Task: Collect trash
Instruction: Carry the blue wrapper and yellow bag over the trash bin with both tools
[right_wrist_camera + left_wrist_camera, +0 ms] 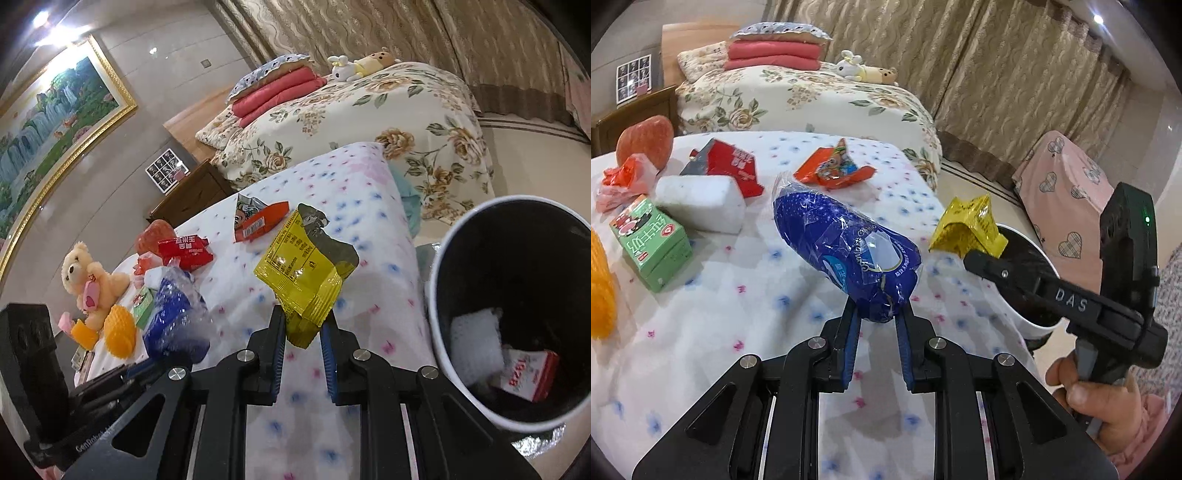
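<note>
left wrist view, left to right. at the far left edge, an orange mesh item, then a green carton (652, 247), a white foam block (701, 203) and a red carton (729, 168) lie on the tabletop (738, 314), which is covered in a white cloth with blue and pink flowers. an apple (646, 140) sits at upper left. an orange-red snack wrapper (834, 168) lies further back, near the middle.

in the centre, the left gripper (877, 314) has its fingers clenched on the lower end of a blue plastic package (846, 243), held up off the cloth. right of it, the right gripper (982, 258) reaches in from the right edge, fingers clamped on a crumpled yellow wrapper (967, 229), which hangs just at the rim of a white bin (1030, 325) with a dark inside. a hand (1097, 398) grips that tool's handle at lower right.

right wrist view, left to right. a teddy bear (88, 280) sits at left with the other clutter; the blue package shows blurred at lower left. in the centre the yellow wrapper (306, 273) is pinched between the fingers. the bin (436, 295) fills the right side, beside the tabletop, with a white foam piece and a red-and-white carton already in it.

the step in hand looks like carrying both pieces to the bin. to do it well, bring the yellow wrapper fully over the dark opening before letting go, since light foil can flutter and catch the rim. keep the blue package clear of the right tool, then follow it over the same opening.
</note>
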Motion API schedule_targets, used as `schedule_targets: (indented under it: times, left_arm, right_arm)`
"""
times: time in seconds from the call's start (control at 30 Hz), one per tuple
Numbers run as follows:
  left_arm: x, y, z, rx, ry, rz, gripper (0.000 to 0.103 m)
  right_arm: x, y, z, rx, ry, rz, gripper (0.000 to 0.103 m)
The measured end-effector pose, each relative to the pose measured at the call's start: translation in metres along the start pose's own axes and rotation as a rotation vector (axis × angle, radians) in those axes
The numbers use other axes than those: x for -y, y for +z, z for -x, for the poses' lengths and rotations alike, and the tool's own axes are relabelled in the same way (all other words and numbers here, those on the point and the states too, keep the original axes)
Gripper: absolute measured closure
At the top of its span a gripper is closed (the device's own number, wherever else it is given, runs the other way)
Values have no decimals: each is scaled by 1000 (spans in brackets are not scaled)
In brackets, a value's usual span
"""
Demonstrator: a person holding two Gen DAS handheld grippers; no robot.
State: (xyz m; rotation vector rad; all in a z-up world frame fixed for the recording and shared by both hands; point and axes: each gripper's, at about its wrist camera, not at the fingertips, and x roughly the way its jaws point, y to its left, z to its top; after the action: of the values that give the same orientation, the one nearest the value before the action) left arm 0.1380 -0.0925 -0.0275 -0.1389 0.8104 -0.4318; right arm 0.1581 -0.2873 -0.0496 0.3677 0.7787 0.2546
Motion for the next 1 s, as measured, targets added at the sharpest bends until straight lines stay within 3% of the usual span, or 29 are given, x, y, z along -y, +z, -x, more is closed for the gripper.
schedule_targets:
  times: [1.0]
  left_arm:
    - [115,2,-33,-59,-102,-232,85]
  right_arm:
    - [87,-19,83,112,-144,-152,85]
